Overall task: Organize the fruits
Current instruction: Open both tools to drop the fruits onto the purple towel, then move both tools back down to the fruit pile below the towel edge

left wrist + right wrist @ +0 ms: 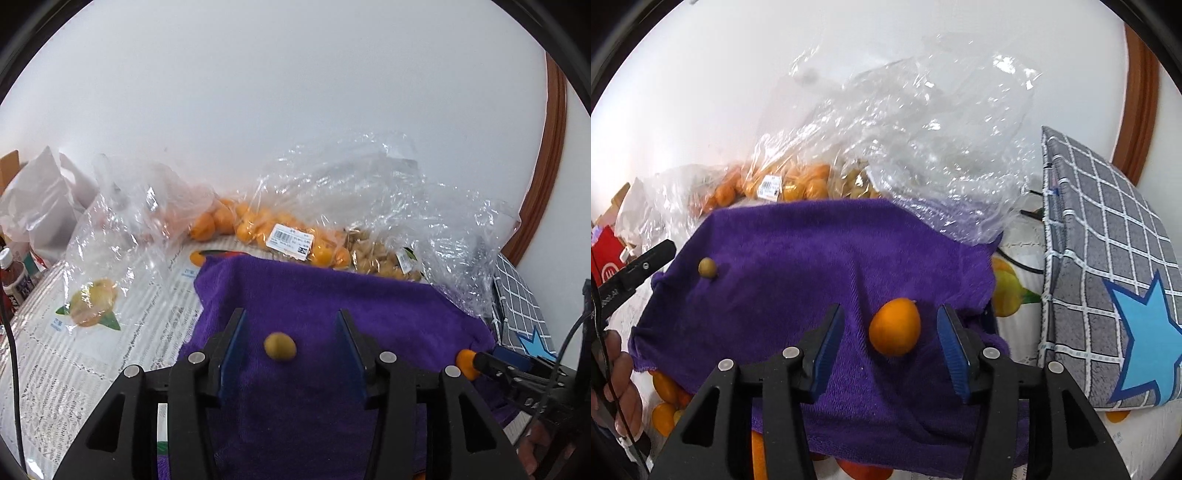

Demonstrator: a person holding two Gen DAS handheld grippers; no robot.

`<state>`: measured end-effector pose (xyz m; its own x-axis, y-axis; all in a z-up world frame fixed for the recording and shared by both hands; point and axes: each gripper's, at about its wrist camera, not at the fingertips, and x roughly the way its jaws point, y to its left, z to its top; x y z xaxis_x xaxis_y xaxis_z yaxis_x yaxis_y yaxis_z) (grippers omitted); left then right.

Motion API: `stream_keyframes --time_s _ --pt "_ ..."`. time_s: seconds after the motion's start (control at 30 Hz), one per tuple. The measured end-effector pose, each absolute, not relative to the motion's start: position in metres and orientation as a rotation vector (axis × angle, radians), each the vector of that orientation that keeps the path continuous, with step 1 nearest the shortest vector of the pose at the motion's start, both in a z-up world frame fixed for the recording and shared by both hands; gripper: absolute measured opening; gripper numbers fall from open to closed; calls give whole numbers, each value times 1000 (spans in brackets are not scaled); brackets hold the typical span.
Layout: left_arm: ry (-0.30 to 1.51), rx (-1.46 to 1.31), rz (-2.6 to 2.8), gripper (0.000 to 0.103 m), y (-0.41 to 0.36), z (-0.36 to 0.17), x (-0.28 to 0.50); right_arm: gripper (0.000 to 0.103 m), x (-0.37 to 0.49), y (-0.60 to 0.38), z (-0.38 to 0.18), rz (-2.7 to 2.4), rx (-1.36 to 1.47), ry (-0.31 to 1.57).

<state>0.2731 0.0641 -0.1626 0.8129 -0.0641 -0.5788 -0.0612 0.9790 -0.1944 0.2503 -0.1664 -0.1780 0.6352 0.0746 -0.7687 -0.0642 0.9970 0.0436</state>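
Two fruits [894,327] [708,267] apart on towel [812,243]; bagged fruit [291,240] behind towel; cushion [1108,258] right.

Bag label [291,242] and tablecloth print [110,332] stay unreadable.

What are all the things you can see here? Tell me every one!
Olive-green fruit: one, on the towel, between the left tool's open fingers.
Orange fruit: one, on the towel, between the right tool's open fingers.
Towel: one, purple, spread in the middle.
Plastic bags: several, clear, behind the towel; one holds orange fruits.
Cushion: one, grey checked with a blue star, right.
Left tool: black, blue pads.
Right tool: black, blue pads.
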Motion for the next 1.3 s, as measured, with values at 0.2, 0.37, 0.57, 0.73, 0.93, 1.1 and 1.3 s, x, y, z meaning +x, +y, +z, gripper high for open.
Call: stream_keyframes --time_s 0.2,0.37,0.57,0.73,0.93,1.1,1.3 --pt "612 -160 7 46 57 -160 269 52 236 -173 -155 56 76 817" --pt "606 -181 -47 46 52 -156 260 52 219 -177 -145 -9 49 793" --pt "592 -194 -65 46 56 -149 241 52 186 -182 -142 -22 30 853" --pt "635 -233 -72 46 69 -158 217 52 161 -178 -142 -3 19 889" --pt "656 -230 -60 46 90 -163 184 52 140 -174 -148 14 36 923" --pt "666 -219 -55 46 99 -167 162 52 128 -166 -159 34 24 962" --pt "676 -208 -50 46 102 -167 145 52 113 -159 -158 59 17 952"
